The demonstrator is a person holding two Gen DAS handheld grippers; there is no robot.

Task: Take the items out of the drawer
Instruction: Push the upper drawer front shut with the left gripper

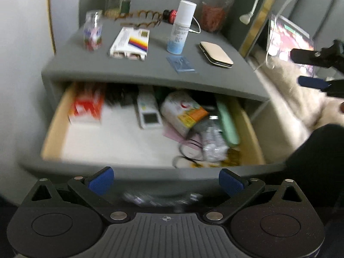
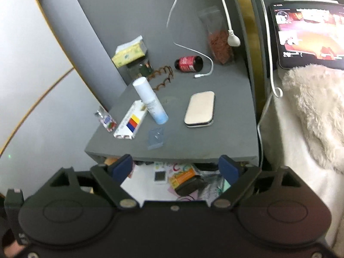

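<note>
Both the left gripper [image 1: 165,181] and right gripper [image 2: 175,167] hover spread and empty before the open drawer [image 1: 51,129], where a green case [image 1: 228,122] lies front-to-back.

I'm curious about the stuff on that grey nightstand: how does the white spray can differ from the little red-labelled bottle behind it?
The white spray can stands upright; the red-labelled bottle lies on its side. The can is taller, slimmer and pale; the bottle is short, squat and dark. Both sit on the nightstand top, not in the drawer.
</note>
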